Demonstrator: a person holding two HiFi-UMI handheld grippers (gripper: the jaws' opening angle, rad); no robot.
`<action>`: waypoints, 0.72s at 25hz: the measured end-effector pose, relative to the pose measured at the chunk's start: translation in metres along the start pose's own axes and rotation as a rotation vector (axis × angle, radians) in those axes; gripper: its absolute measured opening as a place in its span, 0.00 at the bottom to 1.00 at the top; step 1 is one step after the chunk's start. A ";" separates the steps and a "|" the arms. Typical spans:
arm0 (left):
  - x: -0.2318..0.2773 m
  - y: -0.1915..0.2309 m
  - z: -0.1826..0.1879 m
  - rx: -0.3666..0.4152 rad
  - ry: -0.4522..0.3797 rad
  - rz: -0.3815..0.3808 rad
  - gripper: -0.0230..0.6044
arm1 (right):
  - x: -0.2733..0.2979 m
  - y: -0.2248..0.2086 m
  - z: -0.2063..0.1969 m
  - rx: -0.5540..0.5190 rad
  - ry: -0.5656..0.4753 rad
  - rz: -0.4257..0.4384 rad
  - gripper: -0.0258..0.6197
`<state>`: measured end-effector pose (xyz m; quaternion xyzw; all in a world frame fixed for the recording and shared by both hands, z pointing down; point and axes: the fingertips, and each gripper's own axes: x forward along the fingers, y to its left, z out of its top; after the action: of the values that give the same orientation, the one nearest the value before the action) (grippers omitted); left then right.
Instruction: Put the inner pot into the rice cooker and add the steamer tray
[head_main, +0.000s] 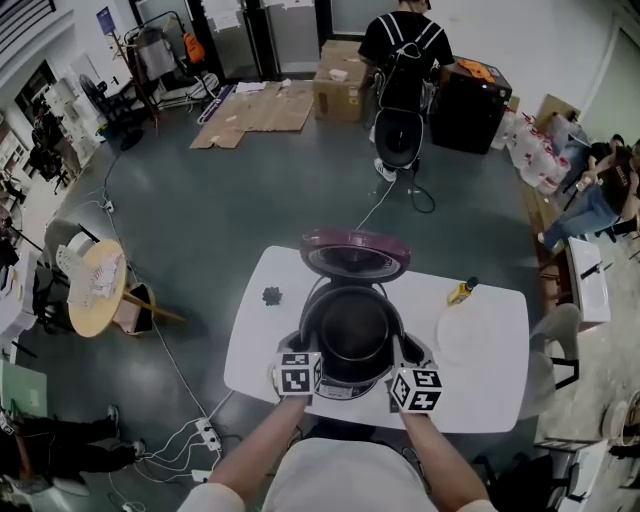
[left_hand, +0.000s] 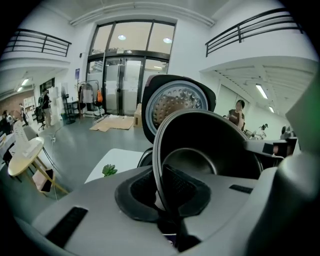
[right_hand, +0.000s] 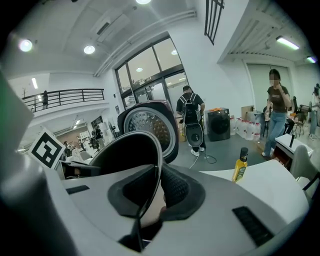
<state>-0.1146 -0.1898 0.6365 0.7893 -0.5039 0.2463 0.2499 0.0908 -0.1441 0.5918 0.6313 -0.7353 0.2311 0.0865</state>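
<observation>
The inner pot (head_main: 352, 332) hangs level at the mouth of the open rice cooker (head_main: 355, 256) on the white table (head_main: 255, 345), its thin rim pinched on opposite sides by the left gripper (left_hand: 161, 200) and the right gripper (right_hand: 150, 197), probably so it drops in straight, while a pale disc (head_main: 463, 335), likely the steamer tray, lies beside it.

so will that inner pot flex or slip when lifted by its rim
Likely stiff: the inner pot shows an undistorted rim where the left gripper and right gripper pinch it. Its smooth thin wall looks slippery, so it may slide between pads.
</observation>
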 end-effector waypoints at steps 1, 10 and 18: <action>0.003 0.002 -0.001 0.010 0.007 -0.003 0.11 | 0.004 0.000 -0.002 0.002 0.005 -0.001 0.12; 0.028 0.014 -0.015 0.124 0.118 -0.049 0.14 | 0.029 0.001 -0.024 0.034 0.103 -0.029 0.13; 0.054 0.021 -0.023 0.188 0.204 -0.084 0.17 | 0.054 -0.007 -0.049 0.055 0.259 -0.046 0.13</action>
<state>-0.1167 -0.2194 0.6913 0.8006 -0.4170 0.3606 0.2348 0.0790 -0.1709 0.6595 0.6149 -0.6966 0.3288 0.1685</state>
